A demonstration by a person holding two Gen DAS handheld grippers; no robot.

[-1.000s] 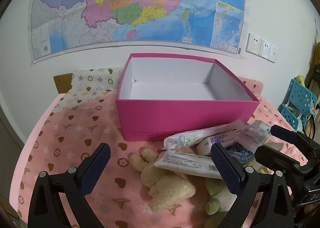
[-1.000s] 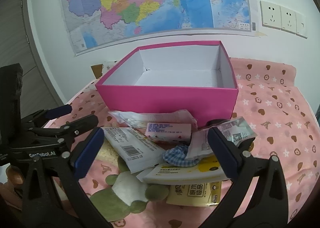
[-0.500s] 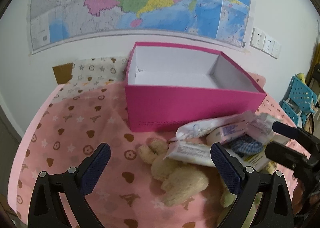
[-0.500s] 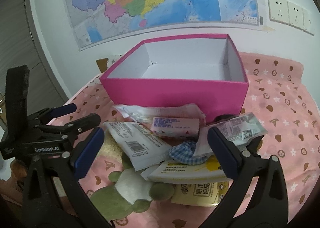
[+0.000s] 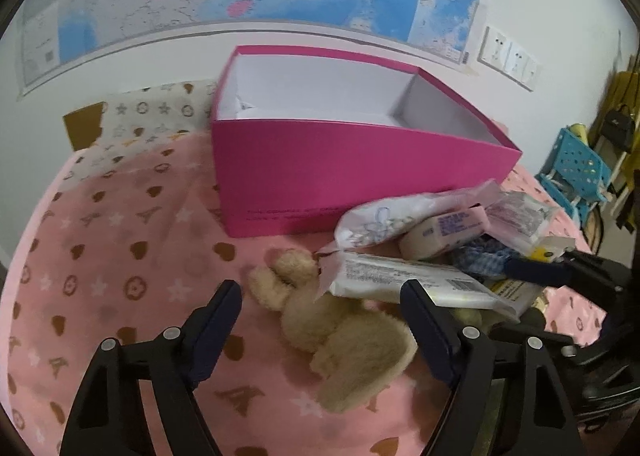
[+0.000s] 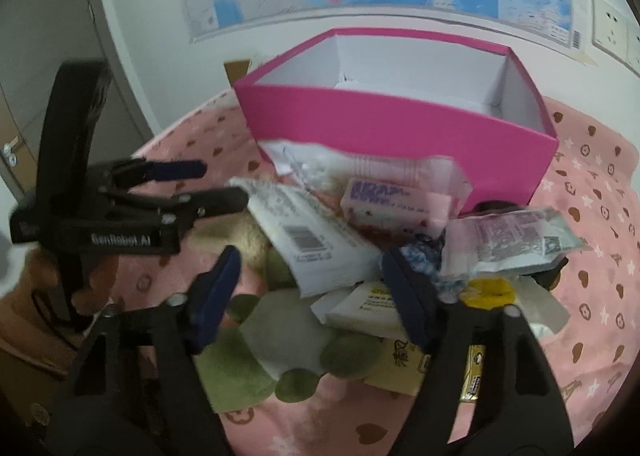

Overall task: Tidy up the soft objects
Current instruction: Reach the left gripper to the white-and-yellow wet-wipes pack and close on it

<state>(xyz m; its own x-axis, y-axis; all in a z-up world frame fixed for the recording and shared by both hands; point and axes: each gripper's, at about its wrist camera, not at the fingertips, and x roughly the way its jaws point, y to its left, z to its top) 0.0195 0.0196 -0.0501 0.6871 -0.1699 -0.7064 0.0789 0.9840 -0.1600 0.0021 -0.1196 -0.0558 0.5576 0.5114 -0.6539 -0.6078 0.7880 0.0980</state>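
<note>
1. Over the pink heart-print cloth (image 5: 120, 256): left gripper (image 5: 320, 320), jaws spread wide, holding nothing, above the beige plush toy (image 5: 344, 340).
2. Right gripper (image 6: 312, 288), likewise spread and unladen, above the green-and-white plush toy (image 6: 276, 348).
3. Beyond: soft packets heaped against the open magenta cardboard box (image 5: 352, 175).

"GenRobot.AI" is read in white lettering on the black body of the left tongs (image 6: 212, 187). Print on the white barcoded plastic packet (image 6: 308, 240) and the pink cardboard box (image 5: 360, 171) is noted as illegible.
</note>
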